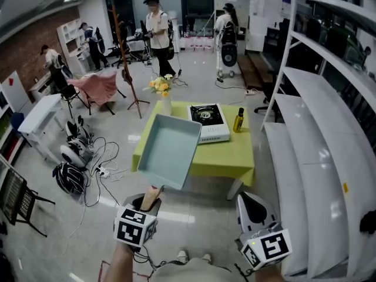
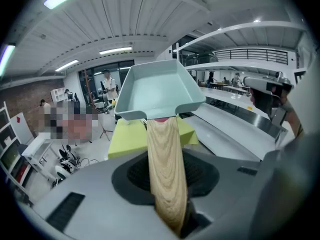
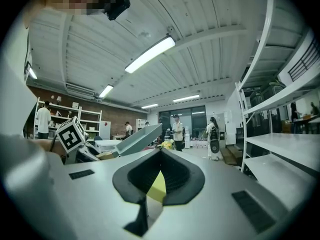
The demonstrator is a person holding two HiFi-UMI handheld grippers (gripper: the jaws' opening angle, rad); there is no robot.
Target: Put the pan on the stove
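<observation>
The room is bright, lit evenly by long ceiling tubes (image 3: 150, 54). The glossy floor (image 1: 194, 78) shows pale reflections, and shadows are weak. All views bend strongly at the edges, with dark corners. The near foreground in both gripper views is soft.

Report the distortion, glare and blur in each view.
Head view: fisheye bends the white shelves; lighting even, detail sharp. Left gripper view: dark rounded corners; pan crisp, its wooden handle looms large. Right gripper view: ceiling tube glares brightly; corners vignetted.
</observation>
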